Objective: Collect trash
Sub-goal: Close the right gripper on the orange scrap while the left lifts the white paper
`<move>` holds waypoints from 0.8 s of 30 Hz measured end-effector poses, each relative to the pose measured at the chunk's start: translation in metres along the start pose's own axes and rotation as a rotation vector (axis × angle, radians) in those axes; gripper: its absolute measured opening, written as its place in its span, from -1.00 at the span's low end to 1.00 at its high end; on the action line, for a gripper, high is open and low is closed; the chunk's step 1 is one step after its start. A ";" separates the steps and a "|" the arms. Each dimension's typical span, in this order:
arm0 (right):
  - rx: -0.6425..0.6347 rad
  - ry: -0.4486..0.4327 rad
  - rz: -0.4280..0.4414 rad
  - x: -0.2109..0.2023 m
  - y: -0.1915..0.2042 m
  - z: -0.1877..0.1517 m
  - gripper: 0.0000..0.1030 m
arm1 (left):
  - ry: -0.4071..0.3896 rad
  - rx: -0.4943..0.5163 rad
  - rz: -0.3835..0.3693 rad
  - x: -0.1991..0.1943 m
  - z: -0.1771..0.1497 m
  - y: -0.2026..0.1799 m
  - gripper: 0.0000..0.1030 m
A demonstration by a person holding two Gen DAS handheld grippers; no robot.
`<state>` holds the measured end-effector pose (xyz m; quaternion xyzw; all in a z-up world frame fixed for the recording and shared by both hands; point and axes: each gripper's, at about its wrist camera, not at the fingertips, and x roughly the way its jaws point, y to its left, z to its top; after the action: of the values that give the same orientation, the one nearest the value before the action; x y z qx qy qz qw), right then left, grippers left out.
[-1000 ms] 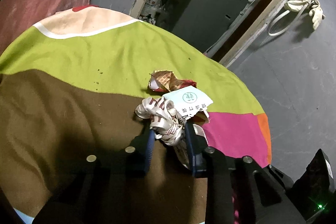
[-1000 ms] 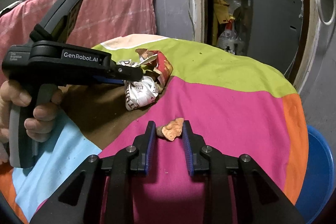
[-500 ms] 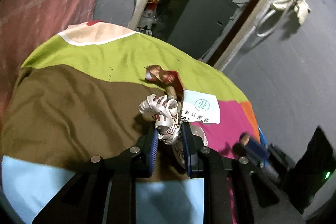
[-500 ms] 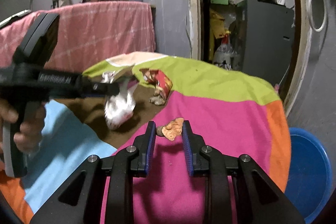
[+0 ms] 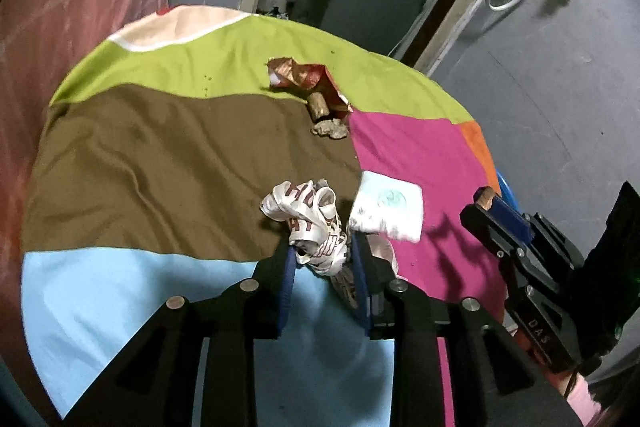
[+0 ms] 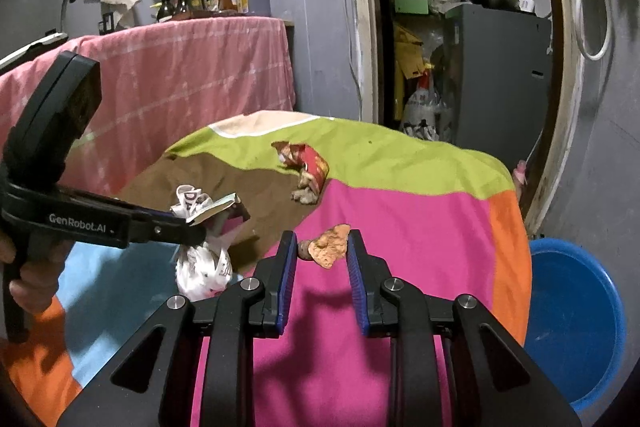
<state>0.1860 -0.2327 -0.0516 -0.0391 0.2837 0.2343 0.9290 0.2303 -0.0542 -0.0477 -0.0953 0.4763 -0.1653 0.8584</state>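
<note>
My left gripper is shut on a crumpled white wrapper with red print, with a pale tissue packet caught beside it, lifted above the colourful tablecloth. From the right wrist view the left gripper holds that bundle in the air. My right gripper is shut on an orange scrap, and it also shows in the left wrist view. A red-gold snack wrapper and brown scraps lie on the cloth.
A blue basin stands on the floor past the table's right edge. A pink-covered counter with bottles is behind, and a dark cabinet stands in the doorway.
My left gripper has lifted the white wrapper and packet off the cloth and drawn them back toward the blue patch. My right gripper has risen slightly with the orange scrap.
</note>
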 end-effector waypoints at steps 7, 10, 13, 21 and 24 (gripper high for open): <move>0.004 0.016 -0.026 -0.001 -0.011 -0.007 -0.56 | 0.004 0.010 -0.015 0.008 0.000 -0.003 -0.44; 0.011 0.017 -0.030 -0.001 -0.014 -0.010 -0.56 | 0.005 -0.004 -0.022 0.009 -0.001 -0.001 -0.52; 0.010 0.006 -0.031 -0.004 -0.013 -0.009 -0.56 | -0.011 -0.011 -0.035 0.002 -0.004 0.000 -0.62; -0.035 -0.118 -0.060 -0.038 -0.006 0.005 -0.56 | -0.231 0.056 -0.049 -0.042 -0.011 -0.029 -0.68; -0.051 -0.192 -0.089 -0.061 -0.005 0.014 -0.56 | -0.358 0.090 -0.057 -0.062 -0.009 -0.049 -0.68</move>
<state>0.1507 -0.2602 -0.0069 -0.0527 0.1854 0.2026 0.9601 0.1830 -0.0767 0.0118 -0.0981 0.3051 -0.1910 0.9278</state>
